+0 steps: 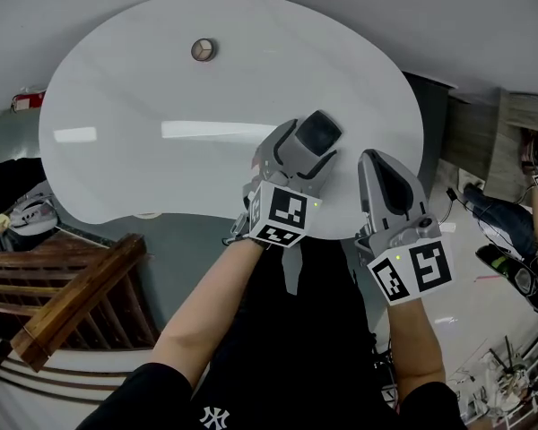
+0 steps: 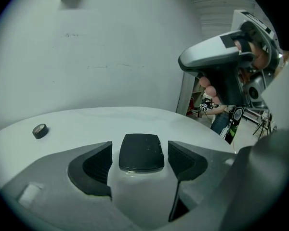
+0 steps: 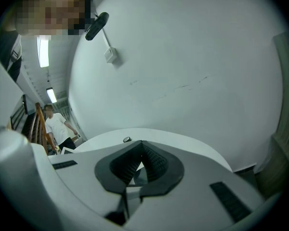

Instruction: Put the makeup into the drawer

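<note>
One bottle (image 2: 141, 152), base hidden, between left gripper (image 2: 139, 148) fingers (image 2: 92, 163).

The left gripper (image 1: 312, 146) and right gripper (image 1: 377, 161) are pale grey moulded shells with black ribbed pads (image 2: 97, 161); each carries a cube (image 1: 281, 215) of black-and-white square markers. The wearer's black short-sleeved shirt (image 1: 278, 348) bears a small white emblem (image 1: 217, 417).
</note>
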Available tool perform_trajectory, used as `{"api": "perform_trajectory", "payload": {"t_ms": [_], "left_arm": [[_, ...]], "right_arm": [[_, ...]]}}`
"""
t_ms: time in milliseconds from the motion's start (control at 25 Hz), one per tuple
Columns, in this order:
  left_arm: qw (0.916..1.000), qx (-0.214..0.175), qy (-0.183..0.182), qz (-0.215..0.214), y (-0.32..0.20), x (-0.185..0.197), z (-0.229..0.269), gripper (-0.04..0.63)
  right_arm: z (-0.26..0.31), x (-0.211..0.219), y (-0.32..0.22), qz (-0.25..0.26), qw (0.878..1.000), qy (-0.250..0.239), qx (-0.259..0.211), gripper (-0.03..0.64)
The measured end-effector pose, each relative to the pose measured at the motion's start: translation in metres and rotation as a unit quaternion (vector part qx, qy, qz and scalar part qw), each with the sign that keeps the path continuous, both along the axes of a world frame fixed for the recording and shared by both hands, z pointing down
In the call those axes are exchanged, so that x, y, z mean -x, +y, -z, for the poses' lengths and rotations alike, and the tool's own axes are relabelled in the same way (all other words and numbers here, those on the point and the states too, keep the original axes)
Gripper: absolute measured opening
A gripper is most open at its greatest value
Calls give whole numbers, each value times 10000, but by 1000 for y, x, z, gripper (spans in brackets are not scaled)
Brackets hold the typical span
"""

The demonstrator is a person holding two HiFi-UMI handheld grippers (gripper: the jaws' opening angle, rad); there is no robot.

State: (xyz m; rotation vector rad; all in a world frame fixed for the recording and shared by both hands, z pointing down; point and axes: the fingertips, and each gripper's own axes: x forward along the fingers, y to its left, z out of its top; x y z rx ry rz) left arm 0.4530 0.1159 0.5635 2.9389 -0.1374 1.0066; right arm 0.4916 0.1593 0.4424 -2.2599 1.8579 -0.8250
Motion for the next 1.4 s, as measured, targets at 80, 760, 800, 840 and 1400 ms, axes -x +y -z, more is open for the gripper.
{"api": "perform_trajectory", "payload": {"t_ms": [80, 760, 800, 840, 1400], "left_arm": [[10000, 42, -54, -16, 1, -1, -3, 347], [9982, 39, -594, -92, 0, -9, -23, 345], [9982, 29, -589, -102, 0, -8, -23, 345], [9982, 19, -580, -115, -1, -8, -22, 344], [9987, 217, -455, -112, 0, -5, -14, 328]], "right_arm": [[-2, 0, 0, -3, 10000, -12, 17, 14], [-14, -14, -4, -54, 9998, -51, 157, 14], [-14, -14, -4, -57, 9998, -54, 163, 14], [-14, -14, -5, -58, 9998, -57, 171, 14], [-9, -13, -6, -33, 9998, -48, 181, 14]]}}
